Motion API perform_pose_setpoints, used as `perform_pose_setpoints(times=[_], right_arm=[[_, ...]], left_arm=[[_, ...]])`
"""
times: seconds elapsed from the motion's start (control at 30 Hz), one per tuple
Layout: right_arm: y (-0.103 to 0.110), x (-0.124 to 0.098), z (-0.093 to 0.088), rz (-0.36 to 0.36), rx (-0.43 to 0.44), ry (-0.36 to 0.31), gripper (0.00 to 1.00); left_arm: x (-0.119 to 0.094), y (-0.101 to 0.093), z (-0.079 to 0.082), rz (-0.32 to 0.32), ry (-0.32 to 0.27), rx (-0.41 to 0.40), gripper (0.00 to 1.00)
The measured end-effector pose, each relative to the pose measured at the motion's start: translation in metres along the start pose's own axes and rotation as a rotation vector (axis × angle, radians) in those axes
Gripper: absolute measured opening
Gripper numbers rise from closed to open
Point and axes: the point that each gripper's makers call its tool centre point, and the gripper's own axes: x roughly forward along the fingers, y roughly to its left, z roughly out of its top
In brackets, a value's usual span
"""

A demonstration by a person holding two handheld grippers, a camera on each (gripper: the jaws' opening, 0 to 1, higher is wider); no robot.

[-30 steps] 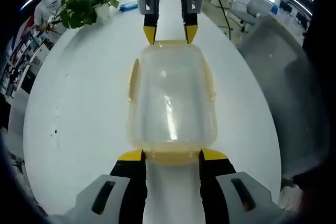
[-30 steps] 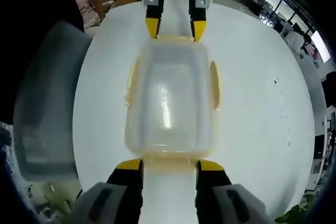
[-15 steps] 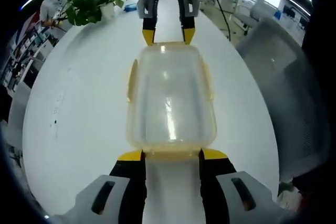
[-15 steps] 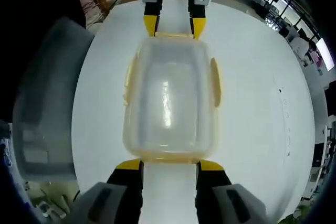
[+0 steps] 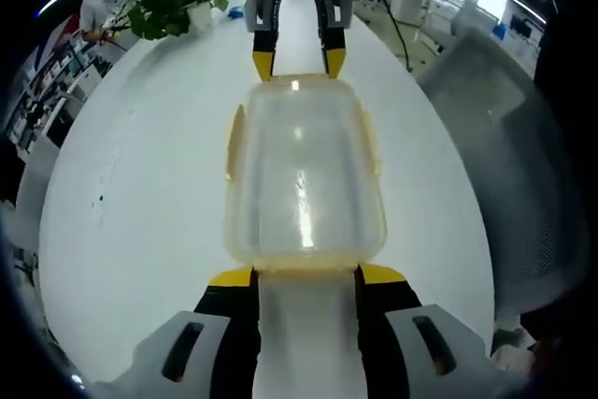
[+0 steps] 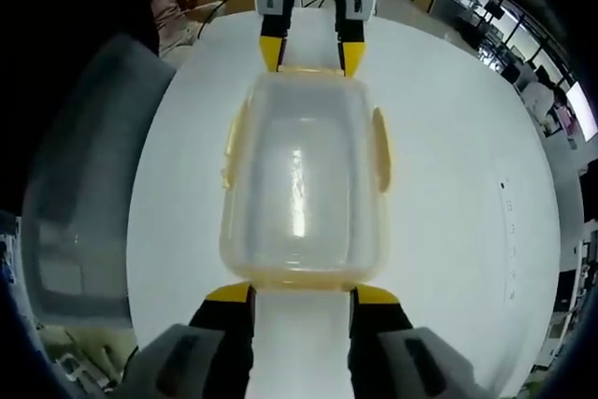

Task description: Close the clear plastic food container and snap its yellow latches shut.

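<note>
The clear plastic food container lies lengthwise on the round white desk, its lid on, in the middle of both views. In the left gripper view, the left claw rises from 6 o'clock with its yellow-tipped jaws spread, one on each side of the near end of the container, where a yellow latch runs across between them. The tips sit just beside that end; whether they touch it cannot be told. At 12 o'clock the right claw reaches in from the far side — its jaws also spread, the yellow tips at the far end of the box. Two more yellow latches stand out on the long sides, one at 9 o'clock and one at 3 o'clock.

In the right gripper view the same layout is mirrored: the right claw at 6 o'clock is open astride the near end of the container, and the left claw is open at 12 o'clock at the far end.

A potted plant stands on the desk at 11 o'clock in the left gripper view — a grey chair stands off the desk at 3 o'clock
</note>
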Motion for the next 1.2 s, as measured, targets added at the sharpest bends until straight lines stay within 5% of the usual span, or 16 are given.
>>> perform_pose_setpoints(times=[0.6,1.2], right_arm=[[0.007,-0.021,0.007,0.018,-0.001,-0.058,0.41],[-0.002,-0.014,0.054,0.007,-0.008,-0.156,0.34]], left_arm=[[-0.022,0.0,-0.002,-0.015,-0.071,0.003,0.3],[-0.016,0.006,0.037,0.001,-0.141,0.034,0.3]])
